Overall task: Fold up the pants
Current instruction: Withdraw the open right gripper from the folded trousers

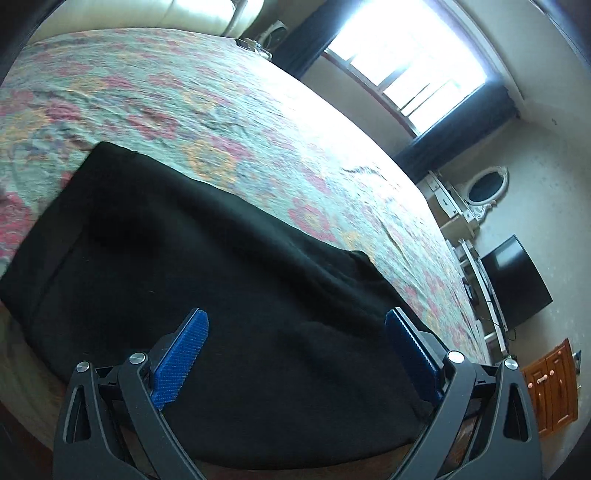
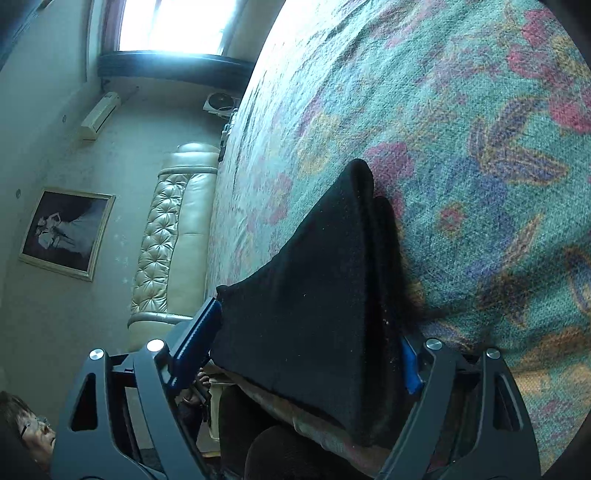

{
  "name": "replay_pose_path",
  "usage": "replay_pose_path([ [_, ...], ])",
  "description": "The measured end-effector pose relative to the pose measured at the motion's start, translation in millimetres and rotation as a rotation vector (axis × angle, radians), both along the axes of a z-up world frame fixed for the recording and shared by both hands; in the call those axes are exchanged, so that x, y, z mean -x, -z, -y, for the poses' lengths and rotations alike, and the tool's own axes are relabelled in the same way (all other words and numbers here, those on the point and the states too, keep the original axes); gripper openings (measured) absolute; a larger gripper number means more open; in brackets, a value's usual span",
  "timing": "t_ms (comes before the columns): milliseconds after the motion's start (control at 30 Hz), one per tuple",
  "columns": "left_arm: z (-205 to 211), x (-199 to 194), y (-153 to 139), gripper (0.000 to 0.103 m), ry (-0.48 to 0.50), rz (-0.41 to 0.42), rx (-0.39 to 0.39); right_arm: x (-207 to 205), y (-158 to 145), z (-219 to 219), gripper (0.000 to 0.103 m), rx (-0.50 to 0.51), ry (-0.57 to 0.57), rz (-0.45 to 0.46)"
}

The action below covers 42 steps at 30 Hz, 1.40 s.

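From the left wrist camera, the pants (image 1: 207,236) are a big, flat, soft black shape, thick and a bit fuzzy. They lie on the bed cover (image 1: 229,110), which is bumpy woven cloth in pale green with pink and yellow flowers. The left gripper (image 1: 295,343) has two black arms with blue, ridged pads (image 1: 184,354). Its jaws stand wide apart over the pants, with only dark cloth below them and nothing pinched. At about one o'clock there is a bright window (image 1: 406,62) with dark curtains (image 1: 461,125) beside it. At three o'clock sit a white oval mirror (image 1: 485,188) and a flat black screen (image 1: 517,280). At four o'clock is a brown wooden cabinet (image 1: 554,391).

From the right wrist camera, the whole room looks tipped on its side. The right gripper (image 2: 310,332) has a thick fold of the black pants (image 2: 314,302) between its two blue pads (image 2: 199,332). The cloth fills the gap from one pad to the other, so it looks gripped. The pants narrow to a rounded tip at twelve o'clock, lying on the flowery cover (image 2: 480,147). At nine o'clock is a puffy, cream, buttoned headboard (image 2: 173,236), shiny like leather. Farther left a framed picture (image 2: 66,232) hangs on the plain wall. An air conditioner (image 2: 101,114) is at ten o'clock, under a bright window (image 2: 173,22). Part of a person (image 2: 26,428) shows at eight o'clock.
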State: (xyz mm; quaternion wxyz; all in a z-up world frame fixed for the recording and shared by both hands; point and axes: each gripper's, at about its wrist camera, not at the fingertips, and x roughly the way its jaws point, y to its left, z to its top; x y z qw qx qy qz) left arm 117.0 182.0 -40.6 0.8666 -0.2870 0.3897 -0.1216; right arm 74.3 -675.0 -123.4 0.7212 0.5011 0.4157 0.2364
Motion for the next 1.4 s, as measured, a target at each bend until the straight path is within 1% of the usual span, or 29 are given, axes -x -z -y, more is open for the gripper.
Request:
replay_pose_path([
  [33, -10.0, 2.0, 1.0, 0.096, -0.022, -0.005, -0.019, -2.6, 1.3, -2.5, 0.048, 0.005, -0.003, -0.013],
  [67, -18.9, 5.2, 3.0, 0.096, -0.041, -0.008, -0.027, -4.0, 3.9, -6.1, 0.036, 0.011, -0.007, -0.031],
  [100, -29.9, 7.9, 6.5, 0.096, -0.058, -0.012, -0.028, -4.7, 7.2, -8.6, 0.011, 0.038, -0.014, -0.053],
  [167, -47.6, 12.3, 13.3, 0.096, -0.086, -0.034, -0.051, -2.5, 12.5, -10.0, 0.011, 0.093, 0.005, -0.09],
  [233, -59.1, 18.6, 15.1, 0.096, -0.082, -0.007, -0.035, 1.6, 11.5, -5.8, 0.01, 0.102, 0.036, -0.089],
  [267, -58.2, 18.3, 15.1, 0.096, -0.087, 0.0, -0.042, 5.8, 10.6, -2.5, 0.01, 0.124, 0.045, -0.088],
  [300, -60.8, 19.7, 15.8, 0.096, -0.104, -0.005, -0.071, 8.4, 10.4, 0.7, 0.01, 0.141, 0.055, -0.09],
  [333, -62.4, 20.2, 17.1, 0.096, -0.098, -0.009, -0.076, 10.2, 11.9, 4.2, 0.01, 0.148, 0.067, -0.1],
  [400, -65.2, 22.7, 20.5, 0.096, -0.076, 0.002, -0.057, 10.5, 14.7, 6.0, 0.01, 0.161, 0.075, -0.111],
  [467, -60.9, 22.2, 20.5, 0.096, -0.053, 0.005, -0.091, 7.1, 6.2, 1.9, 0.014, 0.208, 0.066, -0.12],
  [500, -58.6, 21.3, 19.1, 0.096, -0.036, 0.006, -0.119, 6.6, -5.0, -0.2, 0.02, 0.271, 0.076, -0.126],
  [533, -57.8, 20.8, 17.2, 0.096, -0.028, 0.01, -0.134, 5.3, -20.4, -2.2, 0.034, 0.377, 0.094, -0.133],
  [567, -58.3, 21.7, 14.2, 0.096, -0.034, 0.021, -0.138, 5.2, -37.7, -5.7, 0.041, 0.482, 0.126, -0.13],
  [600, -60.5, 23.3, 10.8, 0.096, -0.046, 0.041, -0.13, 4.1, -55.8, -10.0, 0.055, 0.57, 0.168, -0.114],
  [633, -64.2, 23.7, 9.7, 0.096, -0.058, 0.06, -0.114, 1.0, -73.6, -18.6, 0.056, 0.617, 0.198, -0.08],
  [667, -68.2, 23.8, 9.5, 0.096, -0.072, 0.068, -0.1, -5.5, -89.3, -31.4, 0.056, 0.615, 0.202, -0.031],
  [700, -73.1, 21.7, 11.9, 0.096, -0.077, 0.058, -0.081, -15.0, -102.5, -50.0, 0.058, 0.588, 0.178, 0.021],
  [767, -77.7, 17.2, 20.0, 0.096, -0.067, 0.016, -0.059, -44.5, -123.7, -107.7, 0.06, 0.511, 0.062, 0.119],
  [833, -76.4, 16.6, 22.2, 0.096, -0.039, 0.027, -0.083, -88.1, -138.3, -186.4, 0.061, 0.415, -0.104, 0.179],
  [900, -71.8, 18.6, 22.7, 0.096, -0.022, 0.033, -0.118, -132.0, -141.8, -266.4, 0.061, 0.315, -0.265, 0.203],
  [933, -70.6, 19.0, 23.4, 0.096, -0.021, 0.034, -0.125, -152.8, -139.0, -304.3, 0.061, 0.281, -0.346, 0.202],
  [1000, -69.8, 18.8, 24.2, 0.096, -0.023, 0.033, -0.126, -190.9, -137.0, -381.7, 0.061, 0.283, -0.466, 0.193],
  [1100, -73.8, 18.8, 25.5, 0.096, -0.036, 0.036, -0.085, -229.2, -119.2, -467.8, 0.061, 0.281, -0.604, 0.142],
  [1133, -74.8, 18.9, 25.6, 0.096, -0.035, 0.037, -0.075, -240.7, -113.7, -494.3, 0.061, 0.301, -0.639, 0.127],
  [1200, -75.9, 19.5, 26.5, 0.096, -0.026, 0.042, -0.066, -255.8, -101.2, -533.9, 0.061, 0.35, -0.692, 0.099],
  [1267, -76.7, 20.1, 26.6, 0.096, -0.018, 0.048, -0.061, -268.0, -88.2, -561.0, 0.061, 0.391, -0.721, 0.049],
  [1300, -77.2, 20.7, 26.8, 0.096, -0.016, 0.051, -0.055, -273.1, -81.7, -571.0, 0.061, 0.389, -0.731, 0.027],
  [1400, -79.3, 22.9, 28.5, 0.096, -0.015, 0.058, -0.035, -279.0, -68.0, -588.8, 0.061, 0.316, -0.783, -0.044],
])
